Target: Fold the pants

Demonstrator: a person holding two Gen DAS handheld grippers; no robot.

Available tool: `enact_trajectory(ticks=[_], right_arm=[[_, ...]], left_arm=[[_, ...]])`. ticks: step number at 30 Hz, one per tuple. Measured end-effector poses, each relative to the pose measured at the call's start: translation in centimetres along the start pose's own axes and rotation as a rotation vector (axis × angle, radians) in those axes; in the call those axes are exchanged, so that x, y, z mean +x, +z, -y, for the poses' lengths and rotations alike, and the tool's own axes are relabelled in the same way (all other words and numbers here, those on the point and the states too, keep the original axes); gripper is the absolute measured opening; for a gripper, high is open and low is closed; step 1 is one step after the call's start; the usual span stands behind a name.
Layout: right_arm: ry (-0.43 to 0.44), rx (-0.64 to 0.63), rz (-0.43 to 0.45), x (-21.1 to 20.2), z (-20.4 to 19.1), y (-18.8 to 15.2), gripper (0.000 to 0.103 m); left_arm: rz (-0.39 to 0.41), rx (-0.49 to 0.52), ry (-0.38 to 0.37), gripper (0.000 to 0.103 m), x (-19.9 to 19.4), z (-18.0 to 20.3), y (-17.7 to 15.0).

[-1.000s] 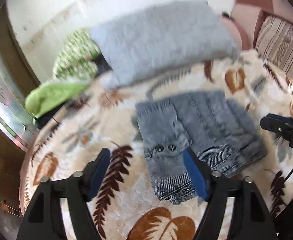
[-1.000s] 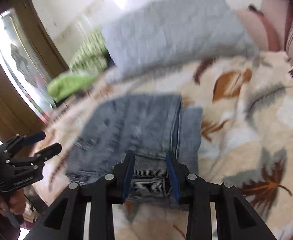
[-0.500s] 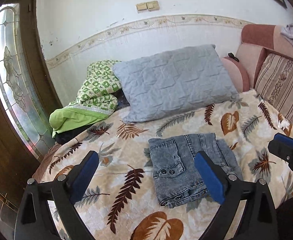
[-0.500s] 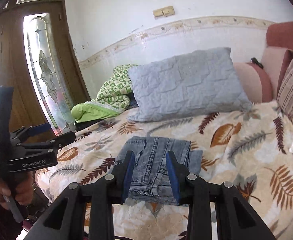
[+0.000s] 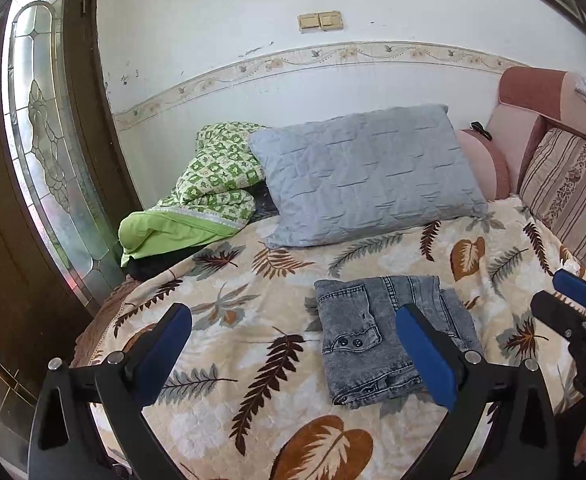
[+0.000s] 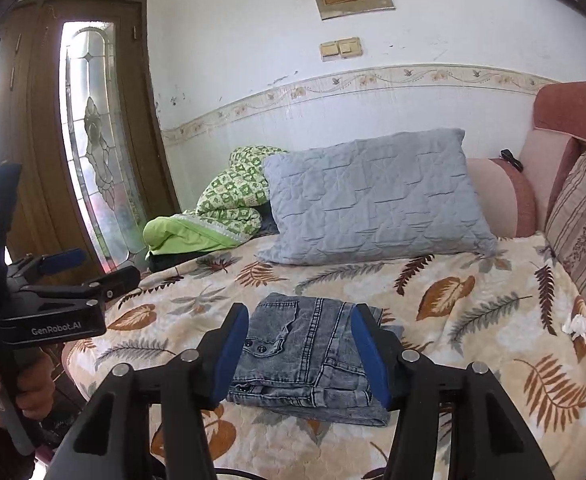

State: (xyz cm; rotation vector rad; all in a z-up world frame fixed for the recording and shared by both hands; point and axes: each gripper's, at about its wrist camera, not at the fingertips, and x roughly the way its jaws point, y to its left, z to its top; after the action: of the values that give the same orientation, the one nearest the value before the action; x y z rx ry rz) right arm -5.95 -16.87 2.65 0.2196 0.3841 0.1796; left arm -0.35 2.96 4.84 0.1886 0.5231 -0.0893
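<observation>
**A:** Left wrist view: left gripper (image 5: 293,354) up over the bed (image 5: 253,360), jaws spread wide and opening, gripping nothing. Folded pants (image 5: 357,336) lying flat on the leaf-print blanket, just behind the right-hand blue pad. Right gripper (image 5: 569,304) poking in at the right edge.

**B:** Same from the right wrist view. Right gripper (image 6: 299,354) above the bed too, jaws about halfway apart and opening, clear of the denim. Pants (image 6: 305,354) seen through the gap but down on the blanket, not pinched. 2 dark snaps showing on the front flap.

**A:** Grey pillow (image 5: 367,176) behind the pants, leaning toward the wall, well apart from them. Green quilt (image 5: 209,200) bunched up beside it near the door.

**B:** Left gripper (image 6: 89,268) over at the left, held by a hand (image 6: 33,384) on the handle.
</observation>
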Motion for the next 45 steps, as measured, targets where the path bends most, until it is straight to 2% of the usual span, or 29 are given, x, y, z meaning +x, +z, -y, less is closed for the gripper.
enact_trajectory(ticks=[9,18,45], right_arm=[[0.020,-0.029,-0.042,1.3,-1.6,-0.6,0.057],[0.035,-0.047,-0.088,2.5,-2.4,-1.6,0.057],[0.056,-0.060,-0.147,4.1,-3.1,-3.4,0.057]], left_arm=[[-0.004,-0.033,0.014,0.102,0.0,-1.5,-0.1],[0.002,-0.016,0.035,0.102,-0.2,-1.6,-0.4],[-0.023,-0.025,0.017,0.102,0.1,-1.8,-0.9]])
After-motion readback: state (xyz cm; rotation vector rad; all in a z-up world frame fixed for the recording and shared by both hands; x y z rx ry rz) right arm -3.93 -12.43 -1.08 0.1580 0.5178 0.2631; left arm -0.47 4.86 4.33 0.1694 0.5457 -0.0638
